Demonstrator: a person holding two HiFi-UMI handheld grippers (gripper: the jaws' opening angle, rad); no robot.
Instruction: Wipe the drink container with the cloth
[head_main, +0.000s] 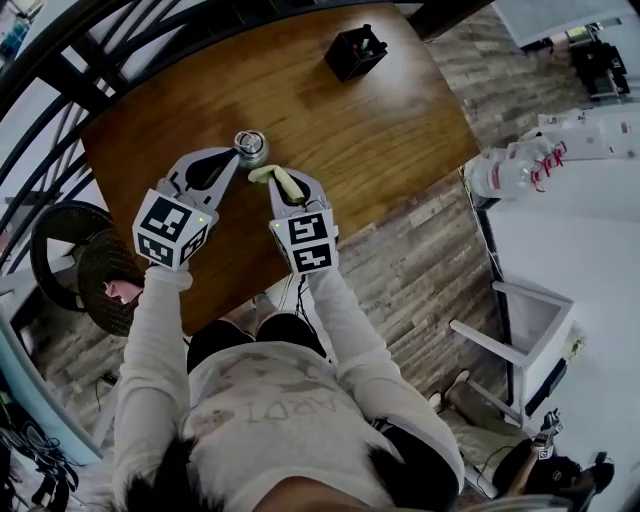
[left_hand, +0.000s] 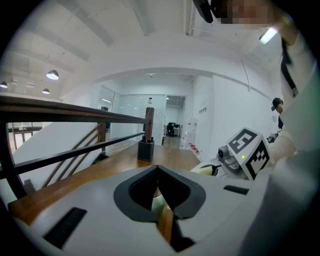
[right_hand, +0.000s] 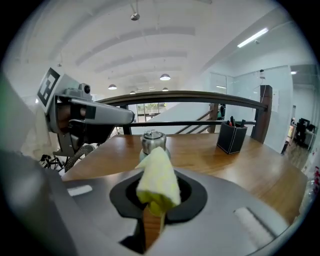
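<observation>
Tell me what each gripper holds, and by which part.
Right gripper: the yellow cloth, pinched at its bunched lower end. Left gripper: fingers together, nothing gripped; the drink container stands ungripped.

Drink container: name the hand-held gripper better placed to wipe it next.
Right. The right hand-held gripper is shut on the yellow cloth, and the drink container stands straight ahead of it. The left hand-held gripper holds no cloth.

The yellow cloth (right_hand: 157, 177) sits pinched in your right jaws, peak up; the steel-lidded drink container (right_hand: 152, 140) stands upright just beyond.
</observation>
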